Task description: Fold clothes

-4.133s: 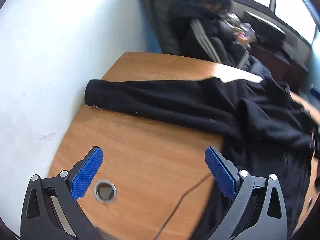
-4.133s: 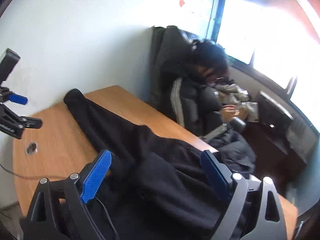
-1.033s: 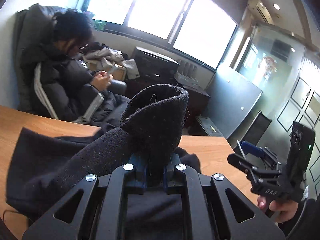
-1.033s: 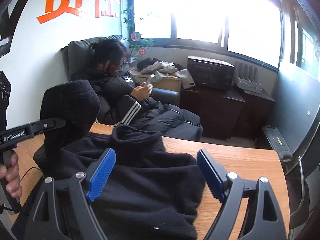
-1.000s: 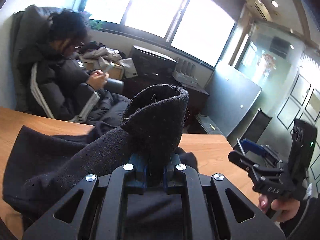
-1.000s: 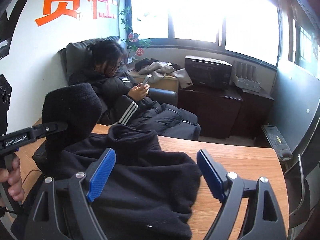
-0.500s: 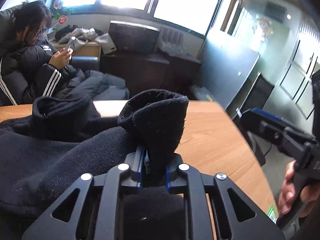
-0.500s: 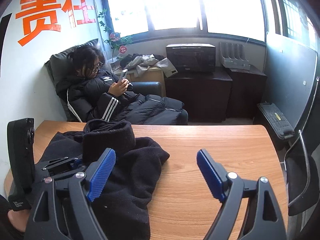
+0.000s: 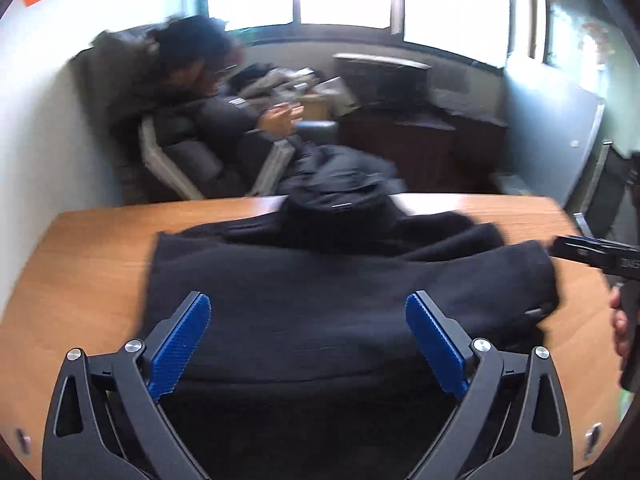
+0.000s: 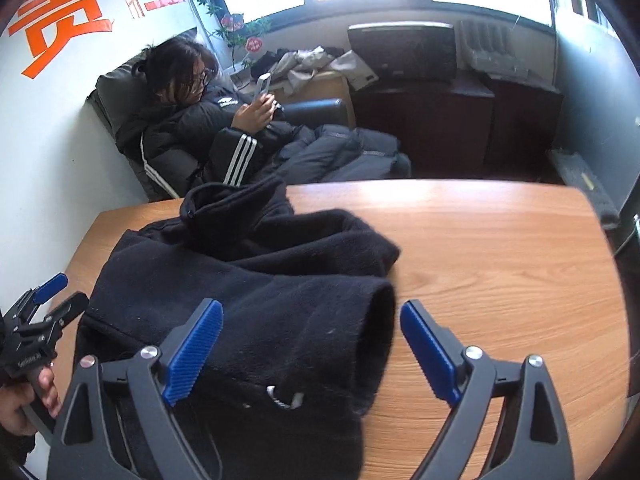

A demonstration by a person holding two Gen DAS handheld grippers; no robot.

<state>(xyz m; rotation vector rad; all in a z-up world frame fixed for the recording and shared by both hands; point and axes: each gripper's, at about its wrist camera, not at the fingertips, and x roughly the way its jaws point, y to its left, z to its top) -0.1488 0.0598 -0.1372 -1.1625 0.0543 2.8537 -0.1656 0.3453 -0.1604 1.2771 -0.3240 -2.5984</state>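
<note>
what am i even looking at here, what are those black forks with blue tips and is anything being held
Those are hand-held grippers, one in each of a person's hands, each with a camera looking out along its blue-padded jaws. One picture is from the left gripper, the other from the right gripper. Both stand open and hold nothing. A black fleece garment lies partly folded on the wooden table. In the right view, a hand grips the left tool's handle. Behind, a seated person looks at a phone.
</note>
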